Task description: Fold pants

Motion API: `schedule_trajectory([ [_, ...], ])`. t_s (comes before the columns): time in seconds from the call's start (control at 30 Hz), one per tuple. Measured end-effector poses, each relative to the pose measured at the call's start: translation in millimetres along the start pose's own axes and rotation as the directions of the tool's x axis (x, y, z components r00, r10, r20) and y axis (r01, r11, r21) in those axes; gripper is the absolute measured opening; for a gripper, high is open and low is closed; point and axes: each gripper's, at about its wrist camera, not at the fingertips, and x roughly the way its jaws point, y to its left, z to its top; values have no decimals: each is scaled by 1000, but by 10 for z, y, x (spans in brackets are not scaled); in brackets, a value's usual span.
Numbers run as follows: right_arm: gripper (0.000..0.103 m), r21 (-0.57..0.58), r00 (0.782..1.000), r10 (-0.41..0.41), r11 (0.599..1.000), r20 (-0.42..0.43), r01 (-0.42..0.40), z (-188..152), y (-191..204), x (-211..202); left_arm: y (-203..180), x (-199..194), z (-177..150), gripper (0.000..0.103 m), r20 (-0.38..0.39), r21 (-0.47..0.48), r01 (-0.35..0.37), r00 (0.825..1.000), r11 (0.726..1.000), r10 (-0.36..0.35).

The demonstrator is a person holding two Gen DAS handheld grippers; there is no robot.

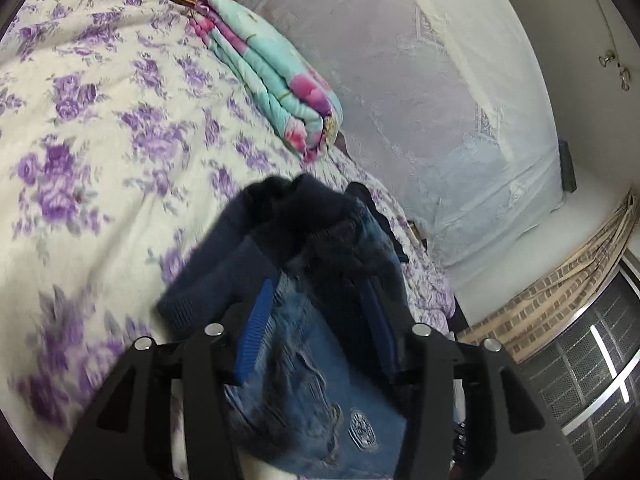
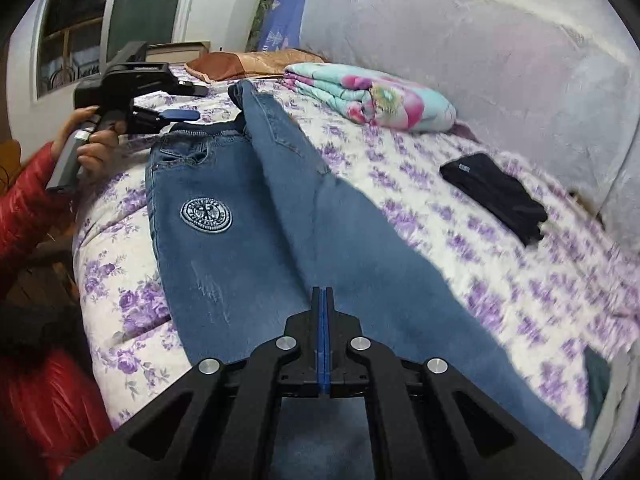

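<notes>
Blue jeans (image 2: 256,216) with a round white emblem lie along the floral bedspread (image 2: 500,280), one leg lifted over the other. My right gripper (image 2: 322,296) is shut on the denim of a leg near its lower end. My left gripper (image 1: 320,304) is open, its blue pads on either side of the waistband, where the dark lining (image 1: 304,216) bunches up; the jeans (image 1: 316,360) run between the pads. The left gripper also shows in the right wrist view (image 2: 180,115), held in a hand at the waistband.
A folded turquoise and pink quilt (image 2: 372,94) lies by the padded headboard (image 2: 480,40). A folded dark garment (image 2: 496,196) lies on the bed to the right. A brown pillow (image 2: 248,64) sits at the far end. The bed edge drops at the left.
</notes>
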Motion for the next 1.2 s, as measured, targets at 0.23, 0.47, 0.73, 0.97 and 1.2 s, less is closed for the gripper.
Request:
schedule_trajectory([
  [0.23,60,-120,988,-130,983,88,140,102,200,-10,-338,260,248,71,-15,15,-39,999,999,39],
  [0.47,54,-247,980,-200,950,-3,193,111,274,481,-314,763,330,76,-164,-14,-164,973,986,160],
  [0.73,4,-208,968,-241,946,71,250,230,169,178,-331,619,375,28,-162,29,-95,982,995,98],
  [0.97,5,-166,1000,1,986,-5,-2,-17,399,-286,-451,1,53,28,-189,131,-2,982,991,27],
  [1.2,5,-131,995,27,991,-98,-40,-332,585,48,220,-148,-188,25,-232,-56,-3,973,998,-11],
])
